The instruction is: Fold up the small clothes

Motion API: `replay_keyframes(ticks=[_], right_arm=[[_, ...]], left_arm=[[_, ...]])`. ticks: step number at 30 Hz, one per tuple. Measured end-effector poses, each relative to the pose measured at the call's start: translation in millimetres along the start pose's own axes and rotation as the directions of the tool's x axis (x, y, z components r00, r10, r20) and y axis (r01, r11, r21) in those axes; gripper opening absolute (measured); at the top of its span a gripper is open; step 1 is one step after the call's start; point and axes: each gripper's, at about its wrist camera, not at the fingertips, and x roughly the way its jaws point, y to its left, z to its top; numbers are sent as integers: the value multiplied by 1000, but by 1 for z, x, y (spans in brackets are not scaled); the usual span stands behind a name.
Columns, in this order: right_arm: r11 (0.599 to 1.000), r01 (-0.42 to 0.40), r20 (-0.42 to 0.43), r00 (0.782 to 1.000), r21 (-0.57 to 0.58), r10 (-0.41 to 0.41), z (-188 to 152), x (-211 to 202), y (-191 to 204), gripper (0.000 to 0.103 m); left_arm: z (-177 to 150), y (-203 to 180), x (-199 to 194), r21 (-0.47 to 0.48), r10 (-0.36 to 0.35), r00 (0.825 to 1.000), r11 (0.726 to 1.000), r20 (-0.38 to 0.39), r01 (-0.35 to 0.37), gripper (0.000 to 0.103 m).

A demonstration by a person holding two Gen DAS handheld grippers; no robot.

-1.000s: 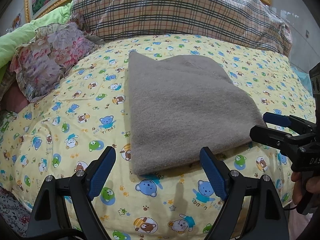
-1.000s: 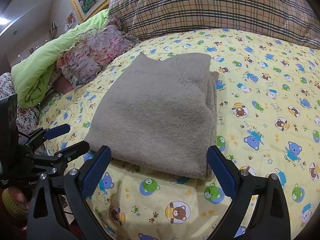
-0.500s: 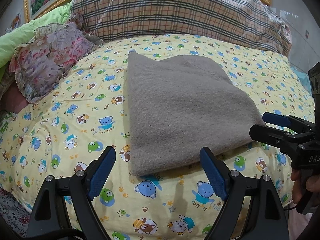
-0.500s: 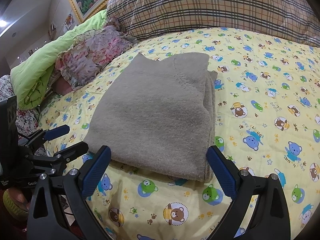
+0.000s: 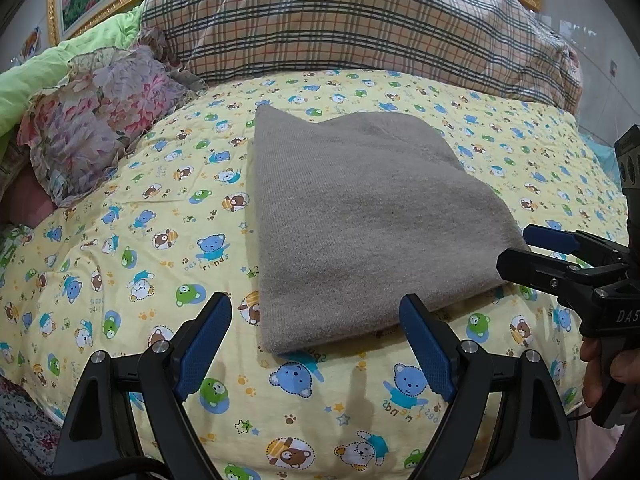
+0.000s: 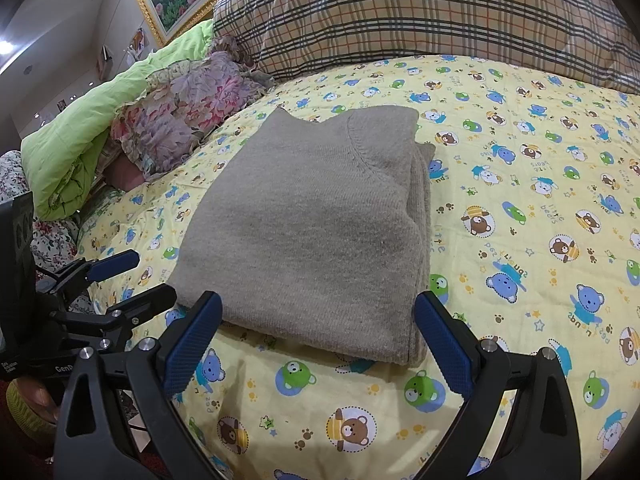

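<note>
Both grippers, left gripper point(image 5: 316, 344) and right gripper point(image 6: 318, 344), hover wide open and empty at six o'clock of the grey sweater point(image 6: 316, 232), apparently fully folded on the bear-print quilt point(image 6: 540, 208).

Very little differs from a second ago. In the right wrist view, the folded grey sweater point(image 6: 316, 232) now sits slightly lower in the frame, its near edge closer to the right gripper point(image 6: 318, 350), so that gripper seems to have eased a little toward the garment. In the left wrist view, the sweater point(image 5: 360, 224) has drifted a touch toward the left gripper point(image 5: 316, 346) as well, its near left corner now lying nearer the midpoint between the blue pads. The shift is slight, and fisheye distortion makes it hard to judge. The right gripper point(image 5: 532, 250), seen at the right edge, has barely crept along the sweater's corner.
</note>
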Motion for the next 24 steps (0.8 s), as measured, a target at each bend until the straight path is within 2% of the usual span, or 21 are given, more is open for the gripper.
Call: replay_keyframes(ticks=[24], right_arm=[[1000, -8, 7, 1000, 15, 8, 9, 1, -3, 97]], left_arm=[[9, 4, -5, -2, 2, 1000, 1000, 21, -2, 86]])
